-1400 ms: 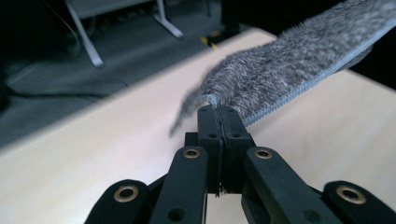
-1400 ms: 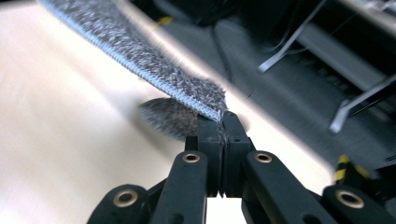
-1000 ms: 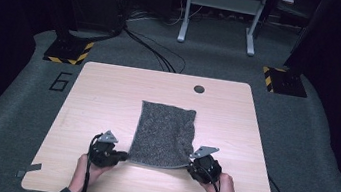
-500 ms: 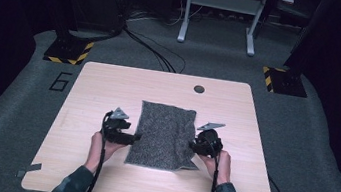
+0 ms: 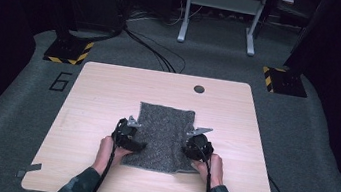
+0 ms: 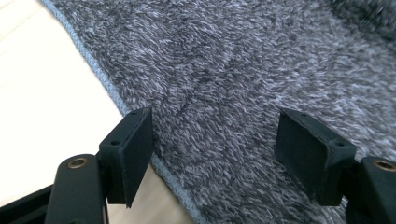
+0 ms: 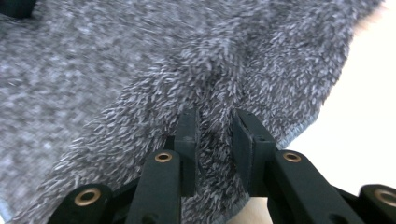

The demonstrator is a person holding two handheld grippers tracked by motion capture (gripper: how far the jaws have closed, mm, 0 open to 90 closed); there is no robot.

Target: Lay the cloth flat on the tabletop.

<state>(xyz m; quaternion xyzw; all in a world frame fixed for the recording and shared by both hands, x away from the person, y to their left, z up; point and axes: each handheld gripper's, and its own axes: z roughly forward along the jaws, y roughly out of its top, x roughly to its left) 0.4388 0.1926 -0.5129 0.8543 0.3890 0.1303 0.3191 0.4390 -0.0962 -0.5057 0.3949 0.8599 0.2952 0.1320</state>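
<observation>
So the fuzzy grey rectangular towel point(image 5: 164, 136) lies flat mid-table, toward 6 o'clock. Right gripper point(image 7: 215, 123) fingers pinch a tuft at its 3 o'clock edge; left gripper point(image 6: 212, 147) fingers gape wide over the 9 o'clock edge. Fold hasn't started, I'd say.

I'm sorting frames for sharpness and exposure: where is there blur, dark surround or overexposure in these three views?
High view: table evenly lit, floor and room behind very dark, picture soft overall. Left gripper view: grey towel crisp near the jaws, blurred at the top right corner; bare wood washed out. Right gripper view: towel pile sharp around the right gripper, smeared at far left; wood overexposed.
</observation>
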